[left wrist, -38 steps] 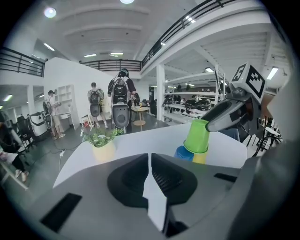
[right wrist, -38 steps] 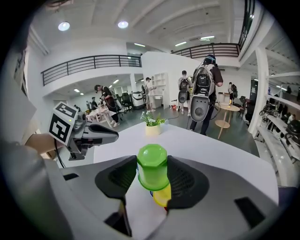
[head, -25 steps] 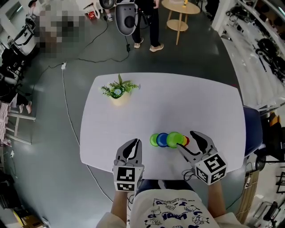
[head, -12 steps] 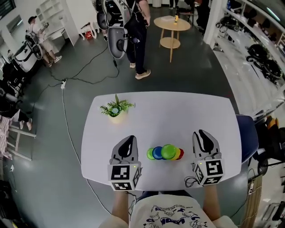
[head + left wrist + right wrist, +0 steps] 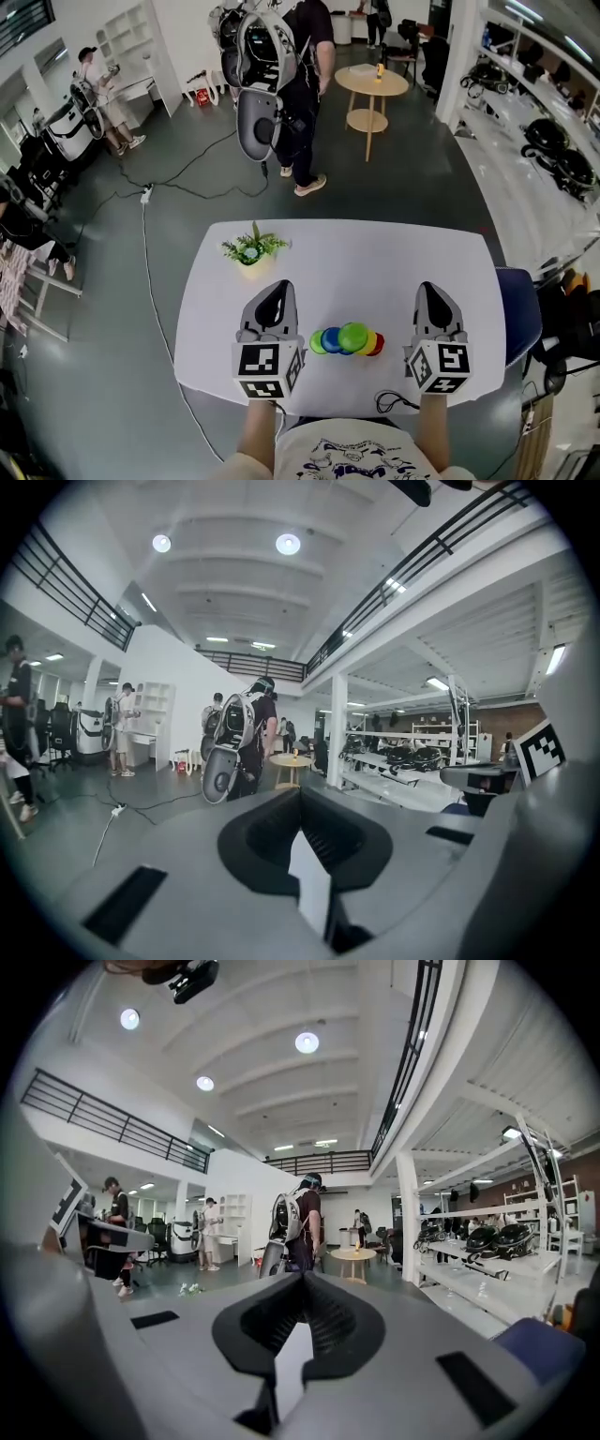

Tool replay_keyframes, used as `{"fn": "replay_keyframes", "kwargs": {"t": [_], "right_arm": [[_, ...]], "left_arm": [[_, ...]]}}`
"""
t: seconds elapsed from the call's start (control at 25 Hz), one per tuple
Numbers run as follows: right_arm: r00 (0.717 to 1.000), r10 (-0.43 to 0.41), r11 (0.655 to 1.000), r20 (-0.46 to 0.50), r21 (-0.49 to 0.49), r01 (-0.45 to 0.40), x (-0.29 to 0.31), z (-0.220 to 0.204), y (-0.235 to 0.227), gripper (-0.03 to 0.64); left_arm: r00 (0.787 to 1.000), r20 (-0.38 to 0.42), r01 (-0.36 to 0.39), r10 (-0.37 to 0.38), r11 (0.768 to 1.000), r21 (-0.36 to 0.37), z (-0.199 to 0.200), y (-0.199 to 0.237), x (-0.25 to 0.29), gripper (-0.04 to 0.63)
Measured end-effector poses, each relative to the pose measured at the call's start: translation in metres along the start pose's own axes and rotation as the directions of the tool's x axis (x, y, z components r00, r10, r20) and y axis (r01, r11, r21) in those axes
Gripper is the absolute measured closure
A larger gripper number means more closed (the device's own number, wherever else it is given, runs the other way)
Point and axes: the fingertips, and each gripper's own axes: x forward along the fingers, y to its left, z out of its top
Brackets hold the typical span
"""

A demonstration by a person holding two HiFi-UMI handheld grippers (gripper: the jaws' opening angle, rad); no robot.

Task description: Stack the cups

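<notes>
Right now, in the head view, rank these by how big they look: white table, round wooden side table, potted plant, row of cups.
1. white table
2. round wooden side table, though it stands farther from the camera
3. potted plant and row of cups: these look about alike, so they are not ranked

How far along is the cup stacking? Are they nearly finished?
Done, it seems: the coloured cups sit overlapping in one tight bunch on the white table, though whether they nest properly is hard to tell from above. In hand: nothing. The left claw is shut and empty, and the right claw has just closed on nothing, one each side of the bunch. Left: probably nothing.
</notes>
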Motion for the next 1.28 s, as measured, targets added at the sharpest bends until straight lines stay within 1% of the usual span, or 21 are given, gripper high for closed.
{"fn": "replay_keyframes", "kwargs": {"t": [0.12,0.28,0.56,1.28], "right_arm": [[1.000,-0.015,1.000,0.024,0.022,0.014,-0.004,0.009,0.003,0.606],[1.000,-0.012,0.999,0.025,0.031,0.011,-0.009,0.008,0.011,0.606],[1.000,0.015,1.000,0.011,0.005,-0.015,-0.007,0.004,0.022,0.606],[1.000,0.021,1.000,-0.016,-0.001,-0.021,0.006,0.000,0.018,0.606]], "left_arm": [[1.000,0.012,0.007,-0.007,1.000,0.001,0.006,-0.002,-0.004,0.581],[1.000,0.015,0.022,-0.022,1.000,-0.004,0.004,-0.004,-0.009,0.581],[1.000,0.018,0.024,-0.024,0.999,-0.022,-0.001,0.000,-0.008,0.581],[1.000,0.000,0.029,-0.029,0.999,-0.018,-0.003,-0.001,0.002,0.581]]}}
